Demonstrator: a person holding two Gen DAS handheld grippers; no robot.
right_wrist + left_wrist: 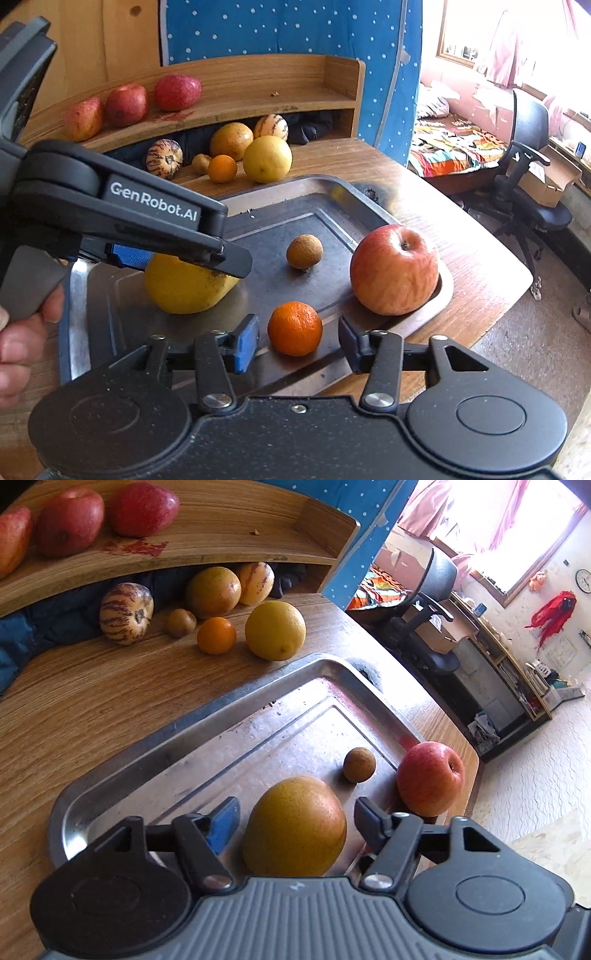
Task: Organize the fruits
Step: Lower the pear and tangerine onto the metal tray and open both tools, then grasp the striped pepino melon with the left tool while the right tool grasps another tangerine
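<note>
Through my left wrist camera, my left hand-held gripper [295,816] has its blue-padded fingers [223,823] spread apart on either side of a large yellow-orange speckled pear [295,827], with gaps showing on both sides. The pear sits in a shallow rectangular metal tray [207,709] on the wooden desk [74,701]. Farther along the tray lie a small round brown fruit [359,765] and, at the far rim, a red-yellow apple [430,778]. Beyond the tray, a round yellow citrus [275,630], a small orange mandarin [216,635] and a purple-striped cream melon [126,613] rest on the desk, below a curved wooden shelf [221,535] carrying three red apples [70,521].

Through my right wrist camera, my right hand-held gripper [297,345] is also apart, a small bright orange tangerine [294,328] lying in the tray between its fingertips, touching neither. My left hand-held gripper [177,258] hangs over the pear [184,288], my hand [22,332] on its handle.
</note>
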